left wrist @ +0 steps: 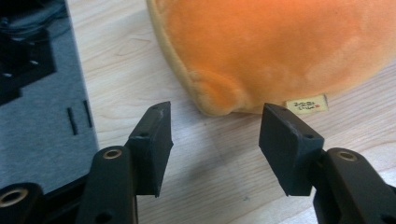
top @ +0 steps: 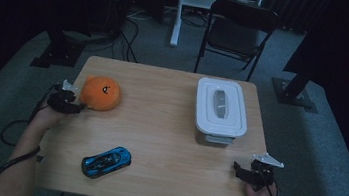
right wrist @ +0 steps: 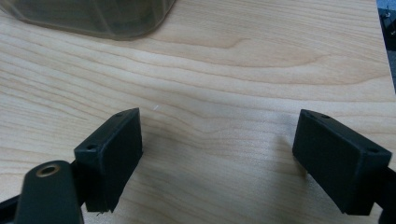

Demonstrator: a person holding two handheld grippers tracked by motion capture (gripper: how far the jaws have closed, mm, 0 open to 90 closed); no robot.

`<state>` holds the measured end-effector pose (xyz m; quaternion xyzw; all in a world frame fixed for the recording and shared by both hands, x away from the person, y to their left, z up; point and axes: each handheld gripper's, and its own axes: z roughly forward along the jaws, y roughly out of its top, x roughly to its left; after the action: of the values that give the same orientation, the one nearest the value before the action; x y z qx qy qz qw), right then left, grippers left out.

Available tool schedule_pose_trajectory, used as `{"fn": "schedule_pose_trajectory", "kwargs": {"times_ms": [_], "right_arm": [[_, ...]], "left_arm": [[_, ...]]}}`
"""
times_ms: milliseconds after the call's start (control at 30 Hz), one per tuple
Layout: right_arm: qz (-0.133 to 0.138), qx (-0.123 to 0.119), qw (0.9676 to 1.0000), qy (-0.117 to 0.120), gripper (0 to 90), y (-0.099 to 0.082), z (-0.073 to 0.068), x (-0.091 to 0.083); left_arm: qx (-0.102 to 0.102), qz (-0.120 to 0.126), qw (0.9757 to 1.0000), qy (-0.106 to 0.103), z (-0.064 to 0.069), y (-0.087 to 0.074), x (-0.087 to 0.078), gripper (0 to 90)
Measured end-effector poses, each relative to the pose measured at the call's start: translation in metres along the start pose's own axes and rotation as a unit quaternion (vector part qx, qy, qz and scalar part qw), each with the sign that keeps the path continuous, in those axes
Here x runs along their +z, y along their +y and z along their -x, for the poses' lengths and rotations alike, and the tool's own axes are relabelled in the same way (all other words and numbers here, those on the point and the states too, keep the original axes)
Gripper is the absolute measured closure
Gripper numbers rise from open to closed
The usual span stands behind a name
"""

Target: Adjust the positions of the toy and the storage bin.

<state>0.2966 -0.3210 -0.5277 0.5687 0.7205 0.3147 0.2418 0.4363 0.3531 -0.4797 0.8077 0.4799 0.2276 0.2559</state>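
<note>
An orange plush toy (top: 102,93) lies near the left edge of the wooden table (top: 167,142). My left gripper (top: 79,103) sits at its left side, low over the table edge. In the left gripper view the plush (left wrist: 280,51) bulges just beyond the left gripper (left wrist: 217,111), whose jaws stand apart with bare wood between the pads; a small label (left wrist: 306,104) shows at the plush's base. My right gripper (top: 239,170) rests at the front right of the table, and in its own view the right gripper (right wrist: 219,128) is wide open over bare wood.
A blue toy car (top: 106,161) lies near the front edge, left of centre. A white lidded box (top: 220,111) stands at the right; its translucent corner (right wrist: 93,16) shows ahead of the right jaws. A folding chair (top: 236,30) stands behind the table.
</note>
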Motion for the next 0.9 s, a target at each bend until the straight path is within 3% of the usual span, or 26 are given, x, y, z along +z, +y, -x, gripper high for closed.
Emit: {"fn": "schedule_pose_trajectory", "kwargs": {"times_ms": [33,133,233,500,700,900], "right_arm": [[0.000,0.000,1.0000,0.000,15.5,0.000,0.000,0.000],[0.000,0.000,1.0000,0.000,15.5,0.000,0.000,0.000],[0.000,0.000,1.0000,0.000,15.5,0.000,0.000,0.000],[0.000,0.000,1.0000,0.000,15.5,0.000,0.000,0.000],[0.000,0.000,1.0000,0.000,15.5,0.000,0.000,0.000],[0.000,0.000,1.0000,0.000,15.6,0.000,0.000,0.000]], "left_arm": [[0.005,0.003,1.0000,0.006,0.001,0.000,0.000,45.3],[0.005,0.011,0.9999,-0.006,0.001,0.001,0.001,47.5],[0.021,0.006,0.9997,-0.004,0.005,0.004,0.003,52.4],[0.007,0.002,0.9998,-0.016,0.009,0.006,0.000,73.4],[0.008,-0.017,0.9997,-0.015,0.032,0.012,-0.005,80.7],[0.004,-0.014,0.9996,-0.023,0.048,0.012,-0.008,83.2]]}}
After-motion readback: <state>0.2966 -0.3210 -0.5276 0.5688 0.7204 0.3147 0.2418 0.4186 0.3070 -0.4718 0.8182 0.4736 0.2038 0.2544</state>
